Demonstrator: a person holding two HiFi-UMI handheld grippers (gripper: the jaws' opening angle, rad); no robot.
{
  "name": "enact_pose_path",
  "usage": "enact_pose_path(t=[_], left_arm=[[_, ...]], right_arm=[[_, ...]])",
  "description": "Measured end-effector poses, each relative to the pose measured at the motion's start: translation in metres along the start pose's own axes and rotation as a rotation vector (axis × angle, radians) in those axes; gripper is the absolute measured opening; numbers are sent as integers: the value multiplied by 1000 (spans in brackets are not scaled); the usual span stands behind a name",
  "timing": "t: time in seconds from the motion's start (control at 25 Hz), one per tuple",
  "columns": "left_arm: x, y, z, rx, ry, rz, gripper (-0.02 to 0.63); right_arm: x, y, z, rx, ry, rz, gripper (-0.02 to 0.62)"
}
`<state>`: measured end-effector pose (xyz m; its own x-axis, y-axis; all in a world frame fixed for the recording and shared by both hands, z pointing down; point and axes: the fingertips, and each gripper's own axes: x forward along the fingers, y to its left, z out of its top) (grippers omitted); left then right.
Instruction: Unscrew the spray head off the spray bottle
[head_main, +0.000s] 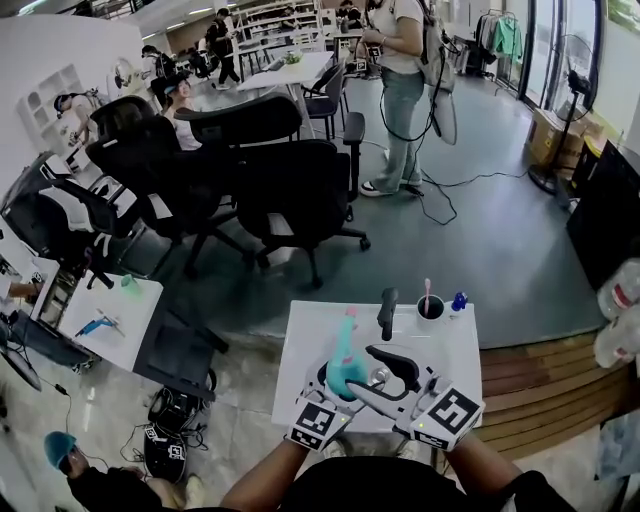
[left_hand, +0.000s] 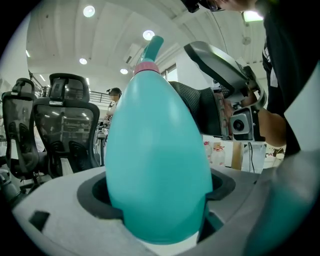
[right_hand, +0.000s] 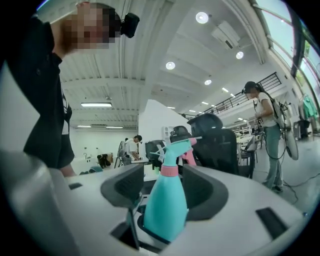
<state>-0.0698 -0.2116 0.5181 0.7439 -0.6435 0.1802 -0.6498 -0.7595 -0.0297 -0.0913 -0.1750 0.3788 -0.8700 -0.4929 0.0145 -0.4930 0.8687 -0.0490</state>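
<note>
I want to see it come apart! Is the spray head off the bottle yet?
No, the spray head sits on top of the bottle, joined at the pink collar.

The teal, egg-shaped spray bottle (head_main: 345, 372) stands upright at 6 o'clock in the head view; its spray head (right_hand: 176, 146) sits on a pink collar (right_hand: 169, 170), nozzle toward 3 o'clock in the right gripper view

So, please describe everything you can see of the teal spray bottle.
The spray bottle looks like smooth teal plastic, egg-shaped, with a pink collar and a teal spray head still screwed on. It stands upright above the white table. The left claw grips its wide body; the right claw is open on either side of its upper part.
</note>
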Motion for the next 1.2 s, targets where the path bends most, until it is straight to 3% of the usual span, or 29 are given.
enact_pose_path(t=[0.32, 0.72, 1.2], left_arm=[[19, -23, 6, 68, 15, -20, 463], [29, -44, 5, 146, 49, 3, 463], [21, -62, 6, 194, 49, -110, 462]], right_arm=[[-7, -15, -1, 3, 40, -25, 222], [-26, -25, 6, 67, -11, -72, 147], [-46, -21, 10, 51, -30, 17, 141]])
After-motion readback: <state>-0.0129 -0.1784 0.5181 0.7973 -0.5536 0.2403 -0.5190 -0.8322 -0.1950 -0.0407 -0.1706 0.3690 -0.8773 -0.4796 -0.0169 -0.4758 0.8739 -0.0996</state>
